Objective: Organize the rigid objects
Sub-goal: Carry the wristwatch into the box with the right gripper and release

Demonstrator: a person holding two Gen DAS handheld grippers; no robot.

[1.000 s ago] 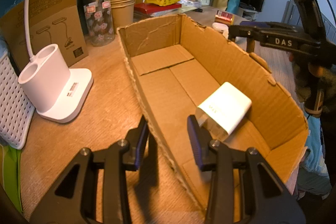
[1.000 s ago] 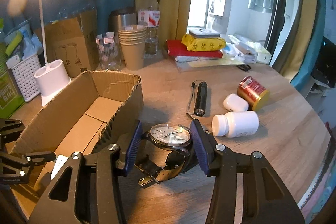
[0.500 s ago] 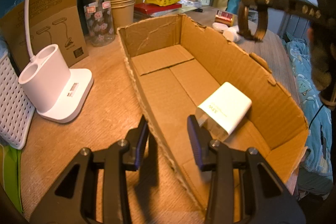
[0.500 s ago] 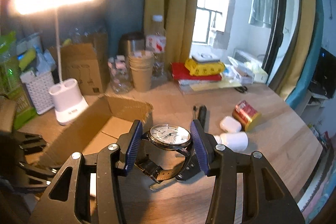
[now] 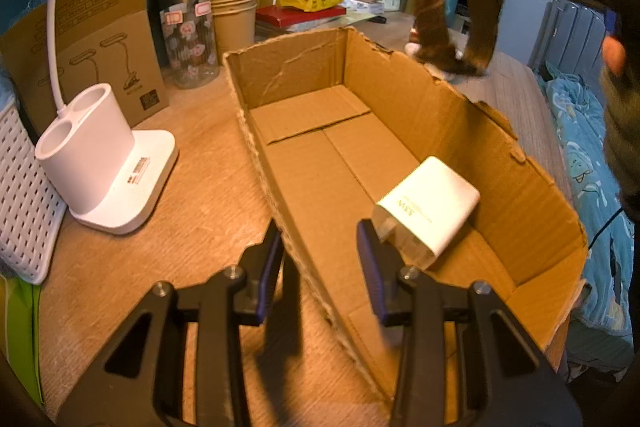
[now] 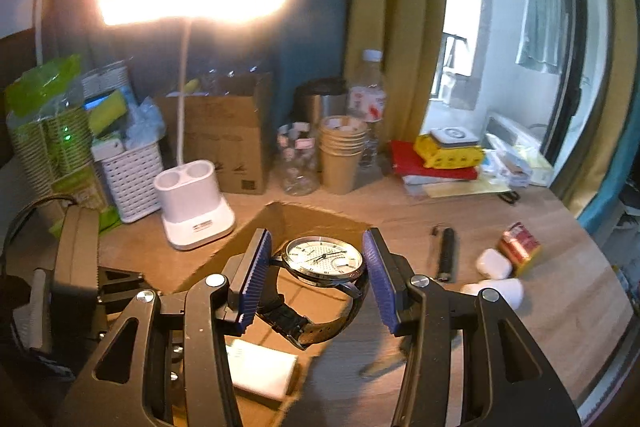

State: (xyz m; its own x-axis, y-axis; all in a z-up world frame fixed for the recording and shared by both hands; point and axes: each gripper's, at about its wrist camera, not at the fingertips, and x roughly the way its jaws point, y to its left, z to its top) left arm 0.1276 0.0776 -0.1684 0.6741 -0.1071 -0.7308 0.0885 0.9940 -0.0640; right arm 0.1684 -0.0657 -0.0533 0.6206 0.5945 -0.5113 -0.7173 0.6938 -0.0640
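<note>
I am holding a wristwatch point(image 6: 322, 261) clamped in my right gripper point(image 6: 318, 277) above the cardboard box point(image 5: 400, 115); next, lowering and releasing it. My left gripper point(image 5: 318, 263) is waiting, jaws apart, empty.

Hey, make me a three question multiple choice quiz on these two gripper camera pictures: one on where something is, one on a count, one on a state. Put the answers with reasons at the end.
1. Where does the flat white rectangular charger lie?
A. on the wooden table beside the lamp
B. on the floor of the open brown cardboard box
C. in the white lattice basket

2. How many round wells has the white desk lamp base?
A. one
B. two
C. four

3. What is the right gripper doing?
A. hanging open and empty
B. gripping the black flashlight
C. shut on the silver-cased wristwatch with a dark leather strap

Answers: 1 B, the charger rests on the box's inner flaps. 2 B, two openings show side by side. 3 C, the watch sits between the blue pads, lifted above the box.
</note>
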